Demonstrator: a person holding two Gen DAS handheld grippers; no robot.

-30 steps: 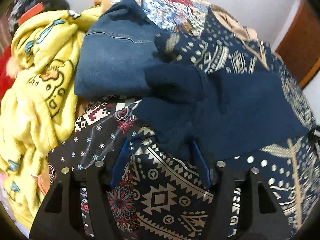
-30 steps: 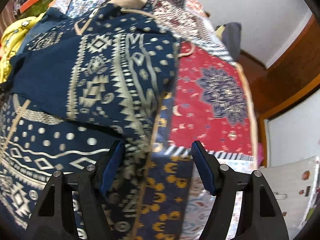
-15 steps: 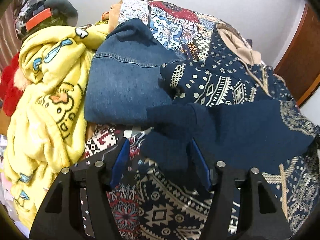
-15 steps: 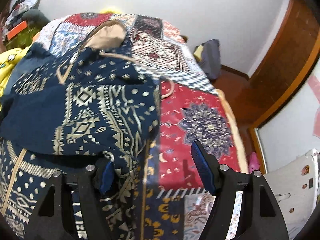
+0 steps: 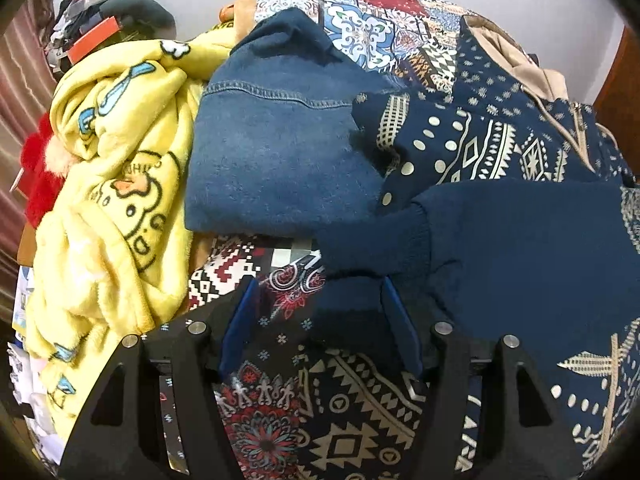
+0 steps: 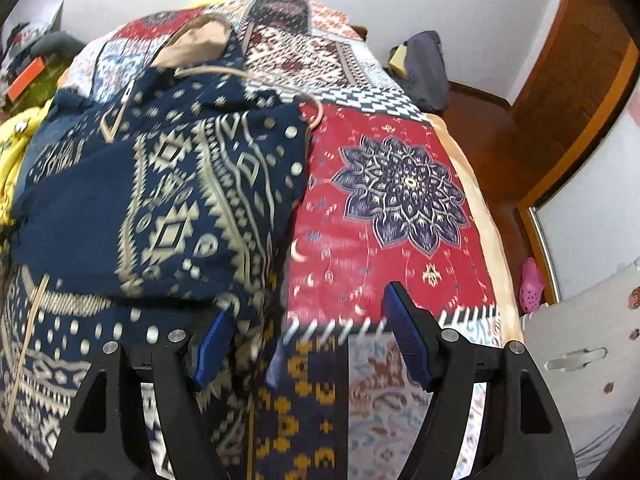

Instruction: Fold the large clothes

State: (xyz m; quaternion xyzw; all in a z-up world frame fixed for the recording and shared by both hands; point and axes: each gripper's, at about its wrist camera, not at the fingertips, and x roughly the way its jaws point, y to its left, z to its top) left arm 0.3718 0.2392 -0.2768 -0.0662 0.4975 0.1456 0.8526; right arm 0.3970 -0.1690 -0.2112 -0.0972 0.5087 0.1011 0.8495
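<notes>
A navy hooded jacket with cream geometric print (image 5: 500, 152) (image 6: 180, 200) lies on the patchwork bed cover, its sleeve folded across the body. The plain navy cuff (image 5: 372, 236) of that sleeve lies just ahead of my left gripper (image 5: 316, 320), which is open and holds nothing. My right gripper (image 6: 308, 340) is open over the jacket's right edge, its left finger (image 6: 212, 340) against the fabric. The beige-lined hood (image 6: 196, 40) lies at the far end.
A folded blue denim garment (image 5: 276, 152) lies left of the jacket. A yellow cartoon blanket (image 5: 104, 200) is heaped further left. Red patterned bed cover (image 6: 392, 208) lies right of the jacket. The bed edge, wooden floor and door (image 6: 560, 80) are at right.
Both grippers have pulled back and risen from the jacket. The navy sleeve cuff now lies ahead of the left fingers instead of between them. More of the bed shows in both views.
</notes>
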